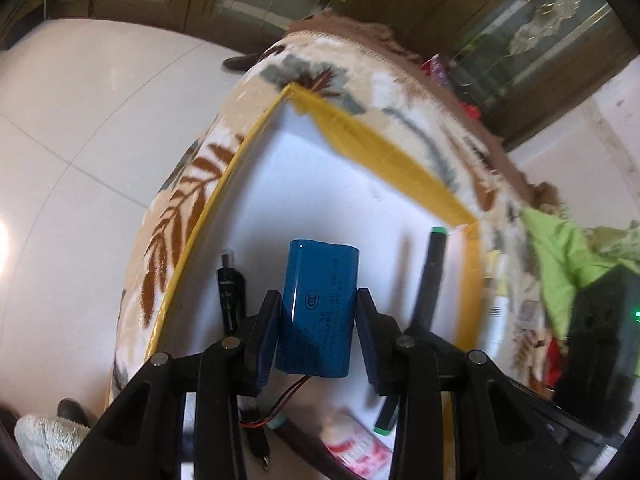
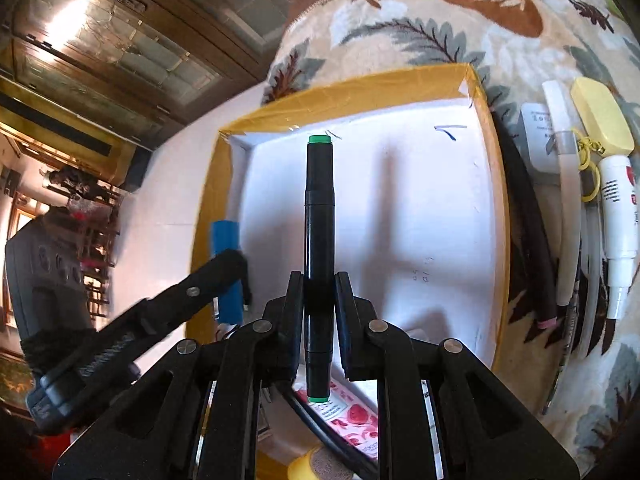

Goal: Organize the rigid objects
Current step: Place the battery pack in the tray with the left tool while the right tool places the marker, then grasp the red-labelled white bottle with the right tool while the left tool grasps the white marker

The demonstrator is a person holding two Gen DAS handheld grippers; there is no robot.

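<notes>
The left gripper [image 1: 318, 334] is closed on a blue battery pack [image 1: 318, 308]: smooth shrink-wrap, rounded double-cell shape, printed text along its side. Its fingers [image 1: 264, 336] press both flanks. Thin red and black leads [image 1: 280, 400] exit the lower end; their far end is hidden behind the gripper body.

The right gripper [image 2: 319, 312] is closed to a narrow gap on a black marker [image 2: 319, 240], a slim matte cylinder with green end caps, clamped near mid-length and standing upright in view.

Both items hang over a shallow white box [image 2: 420, 220] with yellow-taped rim, resting on a plush leaf-patterned blanket [image 2: 400, 20].

Left wrist view only: a black plug-tipped cable [image 1: 229, 280] beside the battery pack. This view shows the marker [image 1: 432, 276] blurred.

Right wrist view only: outside the box's right wall lie a black hose [image 2: 528, 240], a white tube [image 2: 566, 200], a yellow tag [image 2: 600, 120] and a white bottle [image 2: 620, 216]. A red-printed packet [image 2: 352, 420] is partly covered by the fingers.
</notes>
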